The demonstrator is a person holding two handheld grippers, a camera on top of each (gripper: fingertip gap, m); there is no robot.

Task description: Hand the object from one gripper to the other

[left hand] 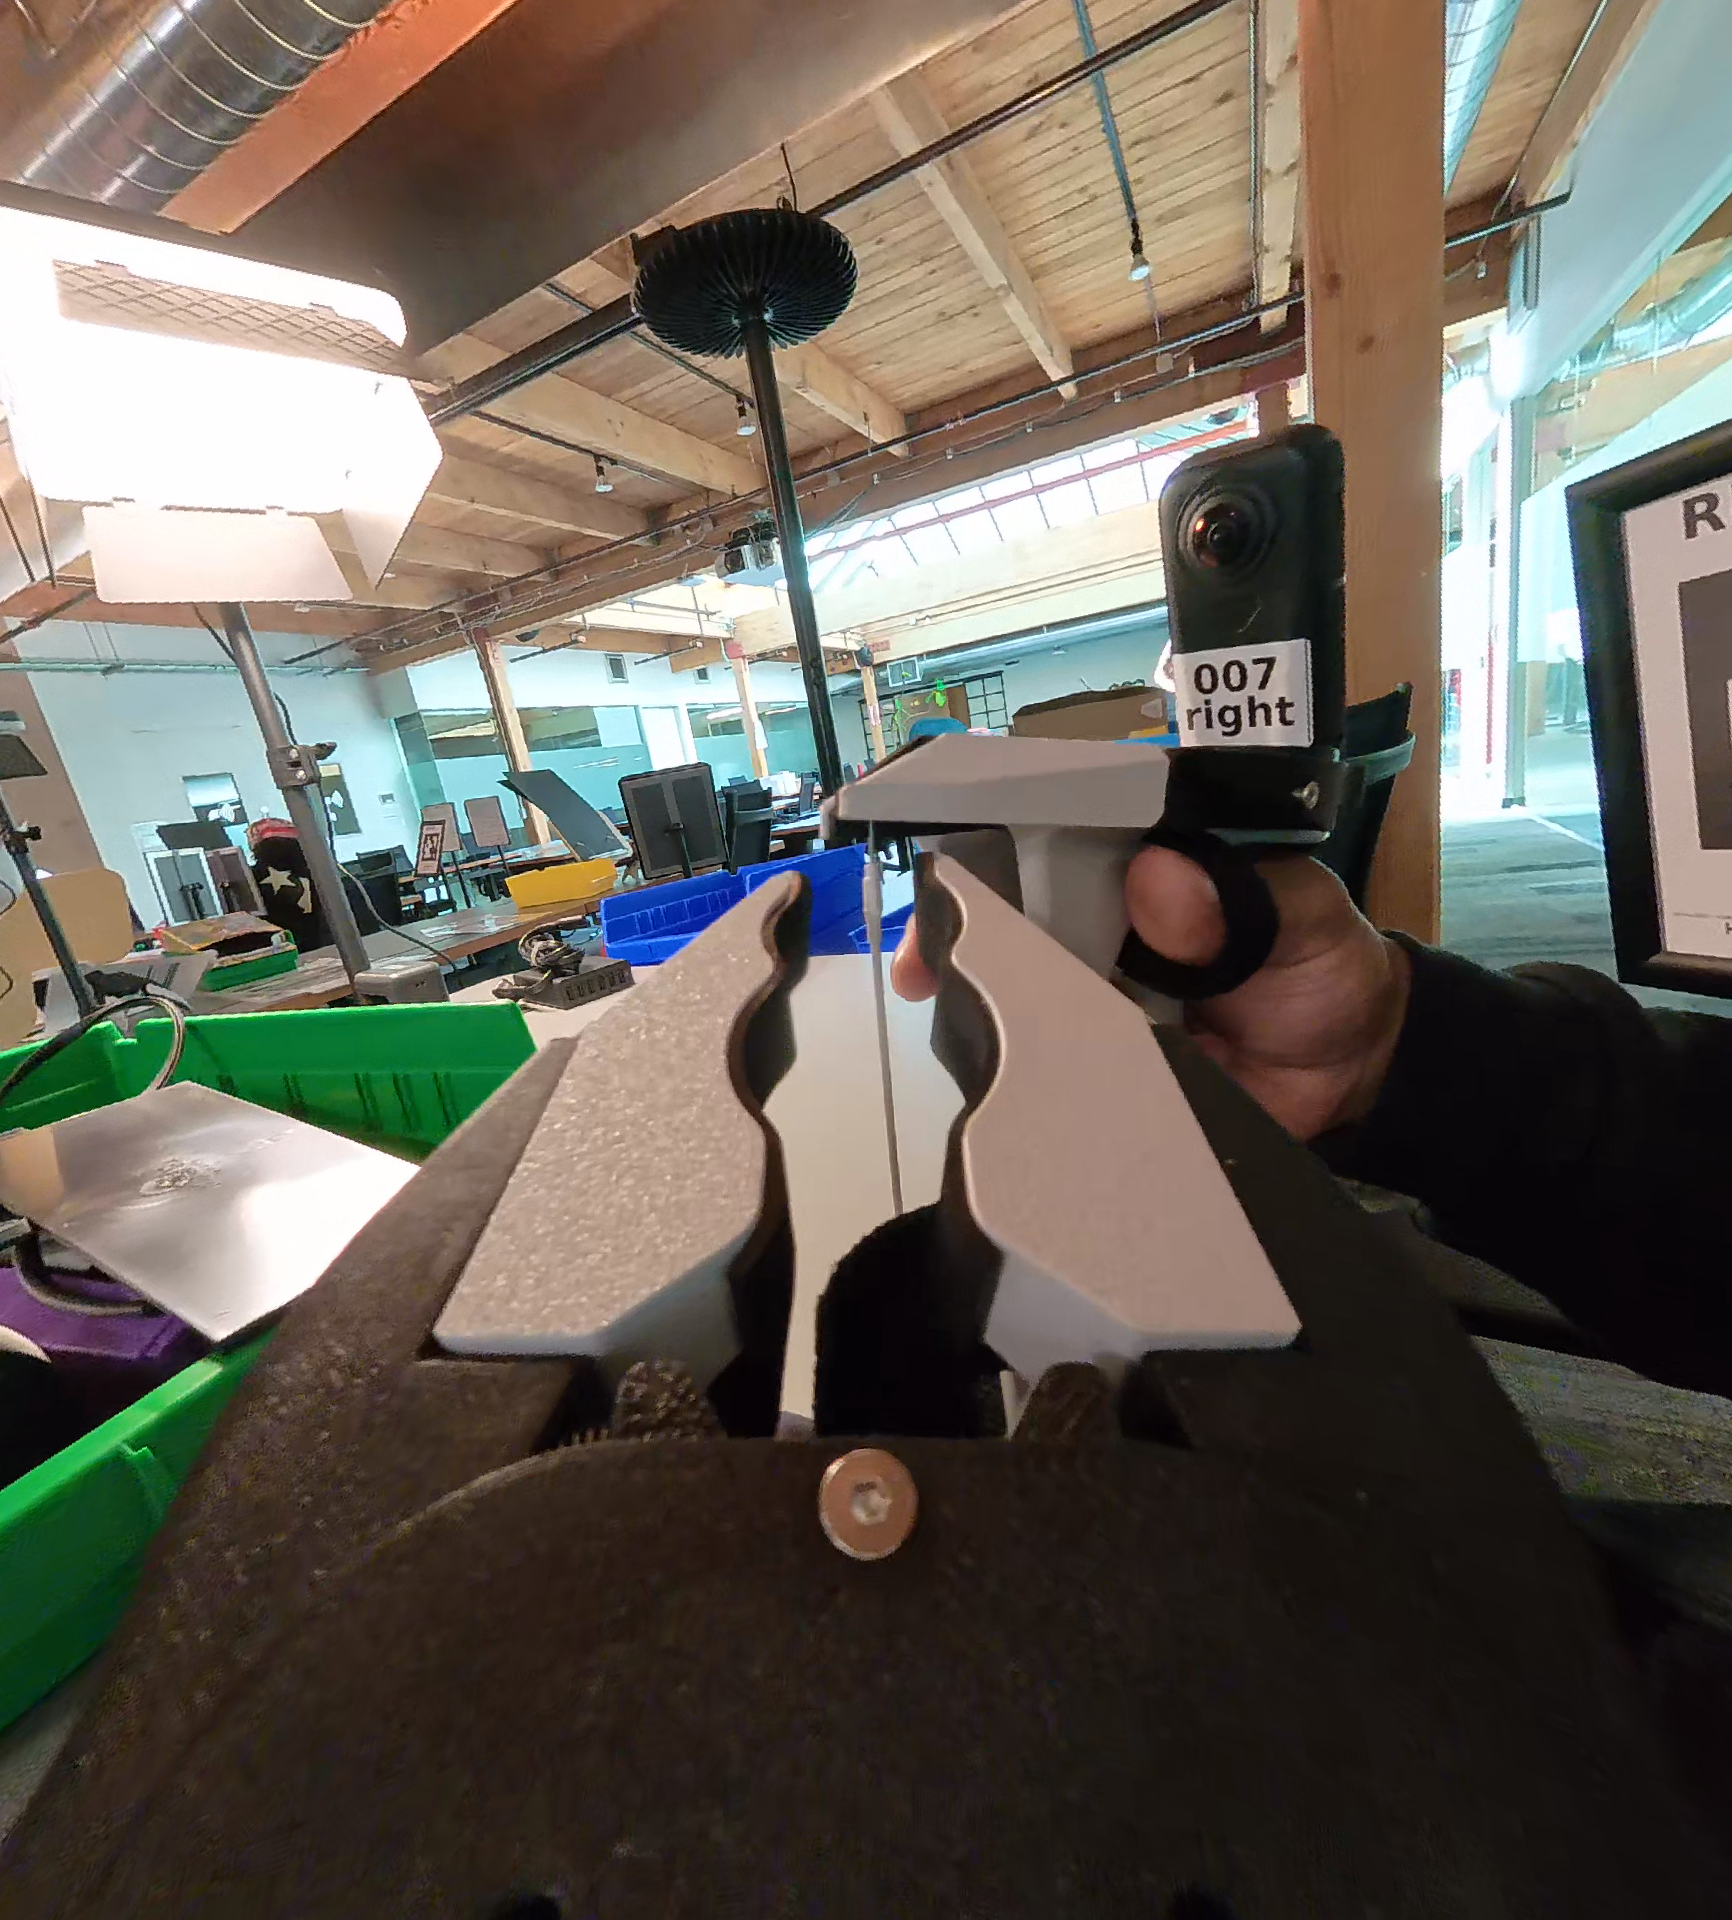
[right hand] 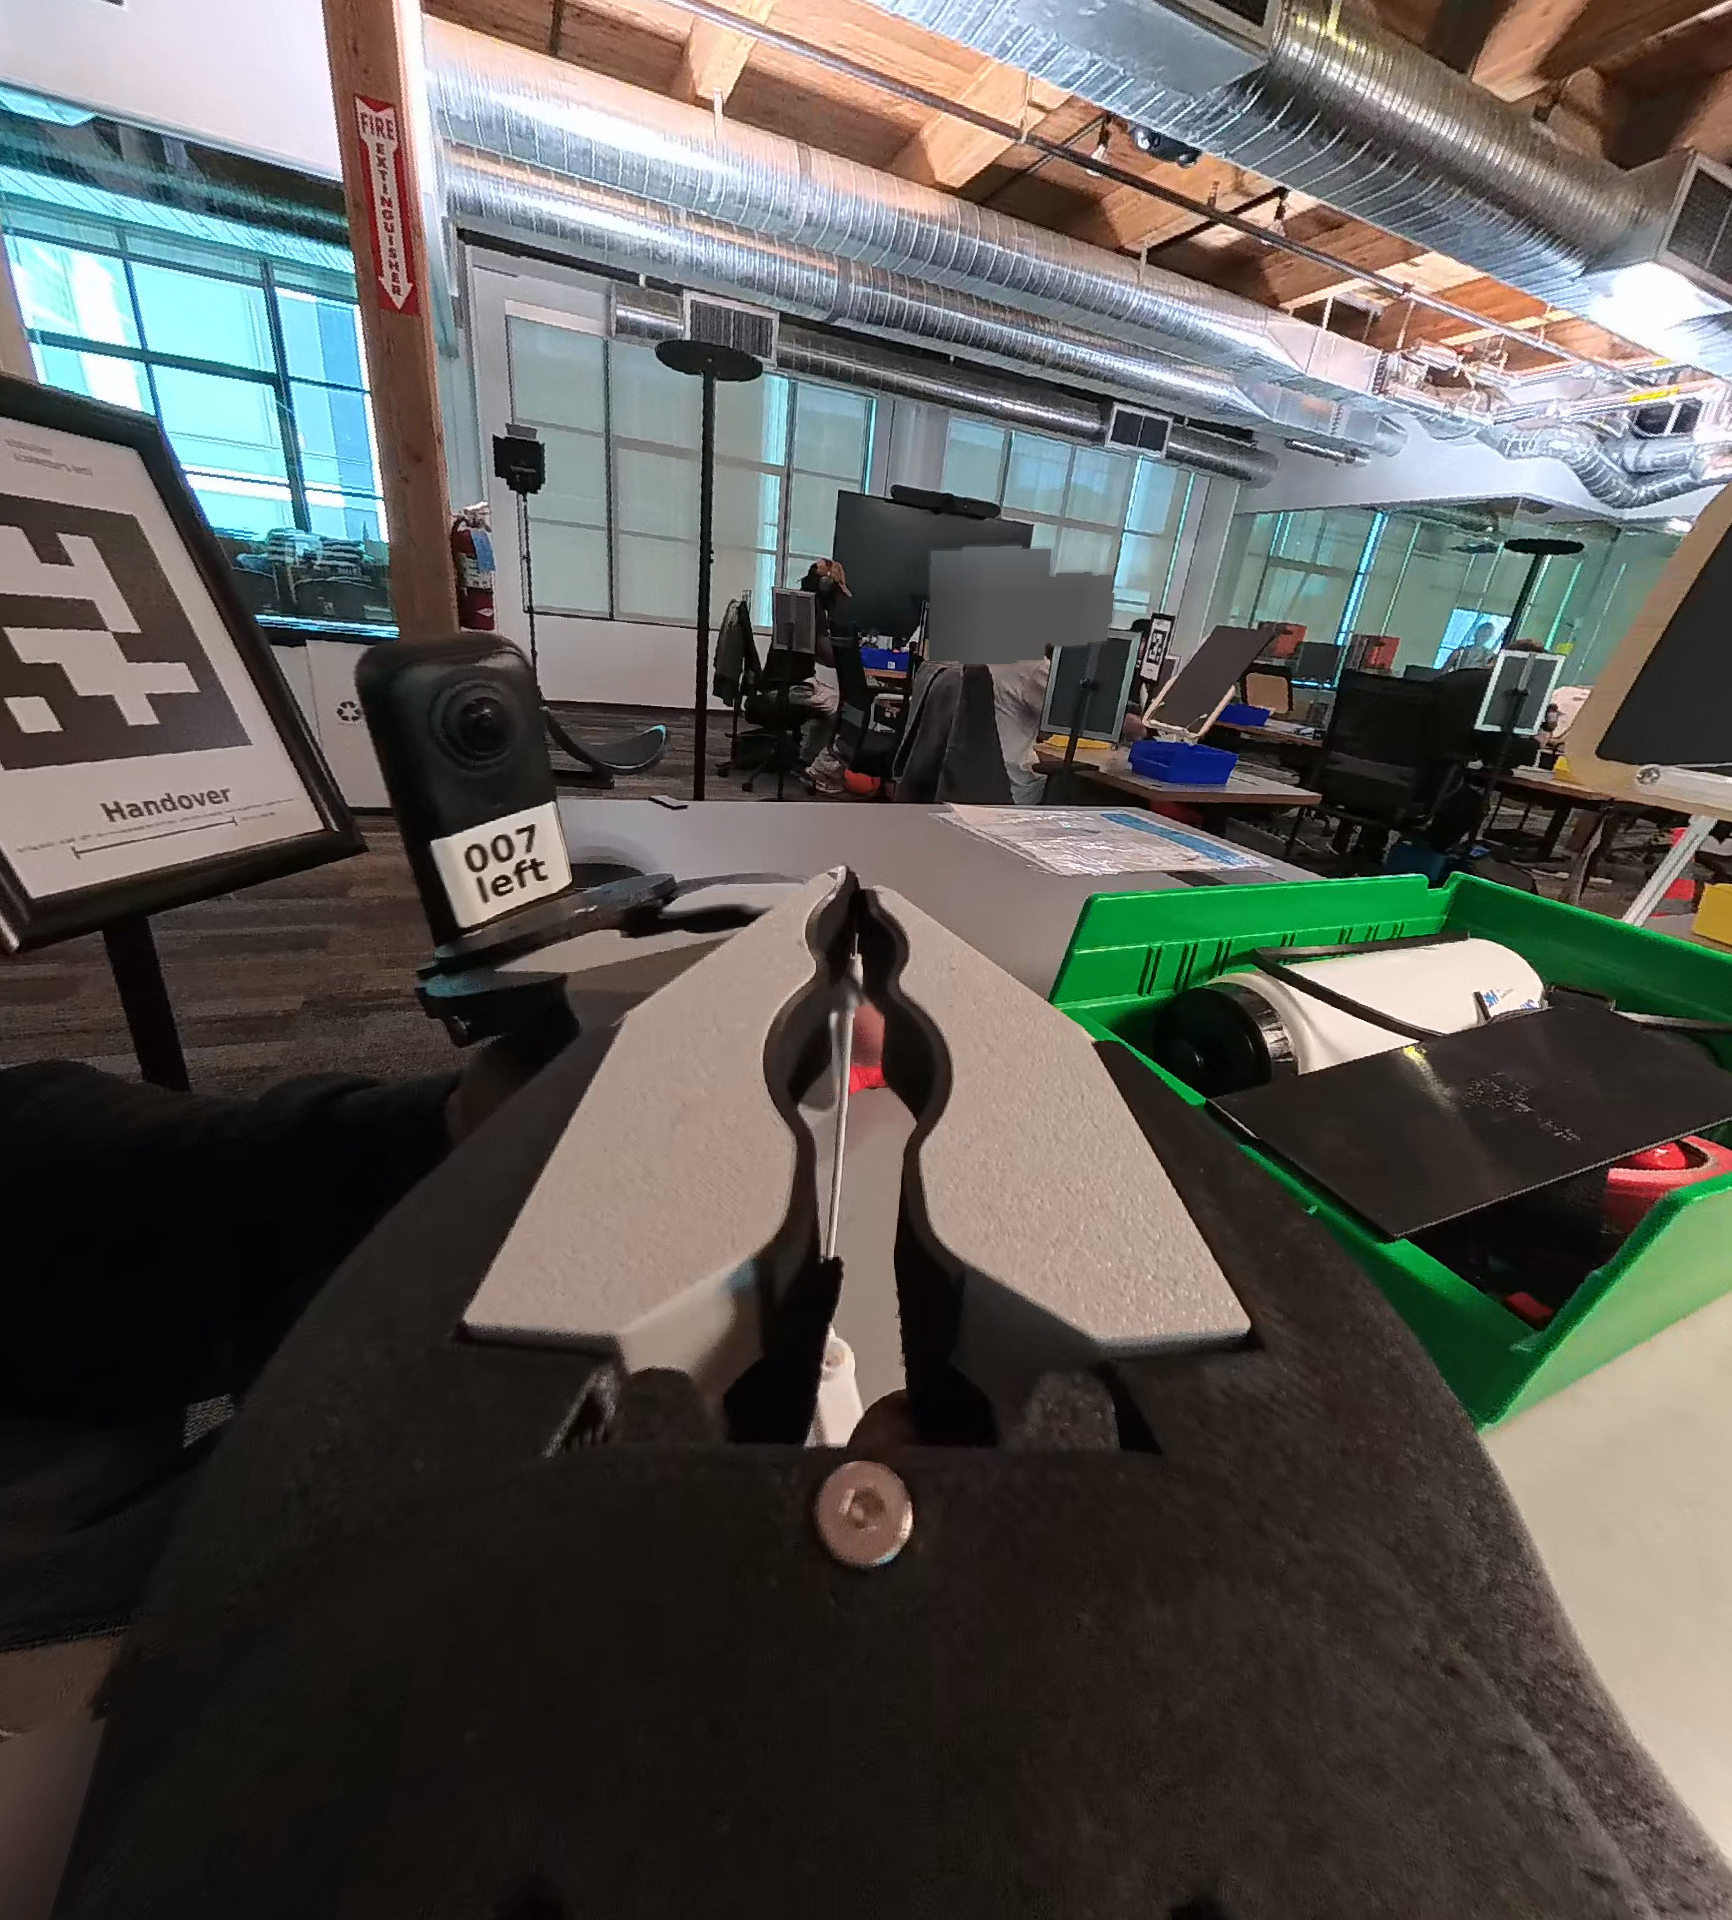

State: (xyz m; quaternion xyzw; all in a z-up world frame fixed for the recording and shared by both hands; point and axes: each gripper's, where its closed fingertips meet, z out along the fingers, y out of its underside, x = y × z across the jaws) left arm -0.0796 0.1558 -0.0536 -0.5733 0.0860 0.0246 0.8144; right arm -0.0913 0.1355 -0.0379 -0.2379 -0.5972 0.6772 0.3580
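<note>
The object is a thin white stick (left hand: 883, 1039). In the left wrist view it hangs upright between the two grey fingers of my left gripper (left hand: 862, 894), which is open and stands apart from it on both sides. My right gripper (left hand: 997, 790) shows side-on above, held by a hand, and pinches the stick's top end. In the right wrist view my right gripper (right hand: 854, 883) has its tips shut on the stick (right hand: 838, 1122), which runs back along the gap between the fingers. The left gripper's black camera (right hand: 467, 748) shows just beyond; its fingers are hidden.
A green bin (right hand: 1257, 935) on the right holds a white cylinder (right hand: 1392, 997) and a black plate (right hand: 1485, 1112); the bin also shows in the left wrist view (left hand: 322, 1070). Framed marker signs (left hand: 1724, 727) (right hand: 62, 665) stand beside a wooden post (left hand: 1371, 312). Blue bins (left hand: 696, 914) sit behind. The grippers are tip to tip, or close to it.
</note>
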